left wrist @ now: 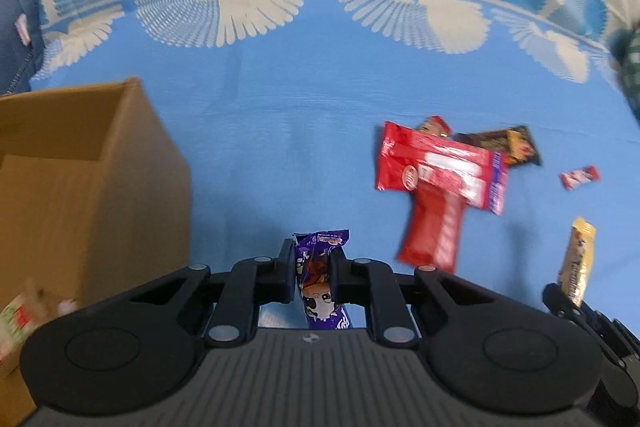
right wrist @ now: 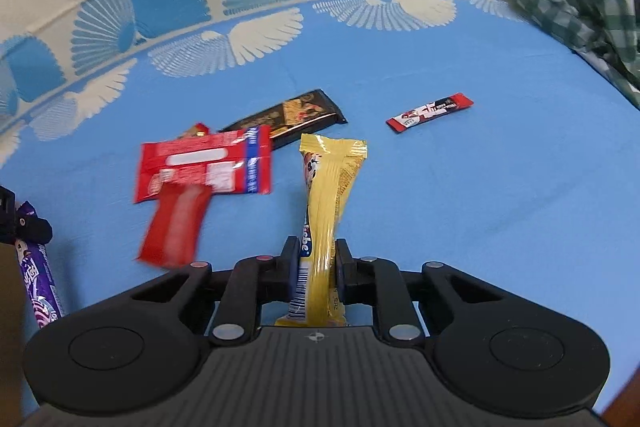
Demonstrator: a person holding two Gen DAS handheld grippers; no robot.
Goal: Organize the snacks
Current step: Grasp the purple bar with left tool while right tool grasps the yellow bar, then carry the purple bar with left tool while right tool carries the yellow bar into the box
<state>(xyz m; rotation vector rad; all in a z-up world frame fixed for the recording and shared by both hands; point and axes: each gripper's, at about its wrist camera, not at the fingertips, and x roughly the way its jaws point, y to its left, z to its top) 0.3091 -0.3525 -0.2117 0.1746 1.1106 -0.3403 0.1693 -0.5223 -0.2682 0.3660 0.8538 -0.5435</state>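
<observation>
Bedsheet (left wrist: pixel 280 147): blue, white fan pattern, under everything.
Cardboard box (left wrist: pixel 92 179): open-topped, at left of sheet.
Red packs (right wrist: pixel 204 167): two overlapping, mid-sheet, atop a dark bar (right wrist: pixel 296 115).
Right gripper (right wrist: pixel 318 261): clamped on yellow wrapper (right wrist: pixel 332 187), lifted clear.
Left gripper (left wrist: pixel 312 267): pinching purple wrapper (left wrist: pixel 316 279), beside box.
Small red stick (right wrist: pixel 430 112): lying alone, well apart.

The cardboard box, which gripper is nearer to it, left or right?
Left. The left gripper, shut on the purple snack, is right beside the cardboard box. The right gripper, holding the yellow snack, is farther off.
</observation>
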